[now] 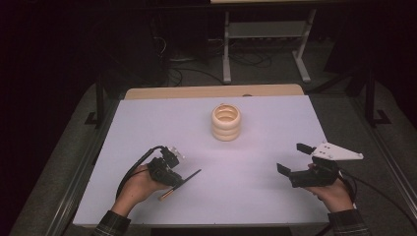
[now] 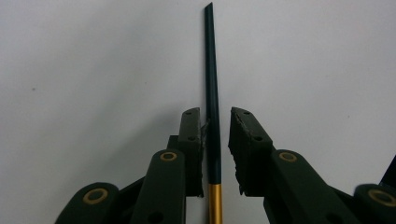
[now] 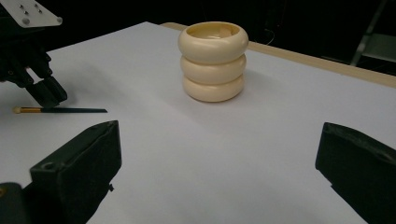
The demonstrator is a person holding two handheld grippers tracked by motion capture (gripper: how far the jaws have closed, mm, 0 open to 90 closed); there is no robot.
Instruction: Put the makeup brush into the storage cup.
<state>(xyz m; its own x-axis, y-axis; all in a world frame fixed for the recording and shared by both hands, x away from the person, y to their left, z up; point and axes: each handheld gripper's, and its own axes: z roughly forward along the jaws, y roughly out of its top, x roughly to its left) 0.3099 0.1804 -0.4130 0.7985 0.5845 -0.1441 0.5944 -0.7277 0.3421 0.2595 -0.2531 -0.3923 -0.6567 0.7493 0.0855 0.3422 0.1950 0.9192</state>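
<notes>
**Stick Not Yet in the Cup**

I saw the left gripper (image 2: 215, 135) down at the thin dark stick (image 2: 211, 88) with the gold end. The stick lay flat on the white table (image 1: 255, 187), between the jaws. The jaws were a little apart and not squeezing it yet (one side was almost touching). The right gripper (image 1: 294, 158) waited wide open, holding nothing. The cream ring cup (image 1: 226, 122) stood well apart, farther back. I could not see anything in it. I think the grab, lift and drop were all left to do.
</notes>
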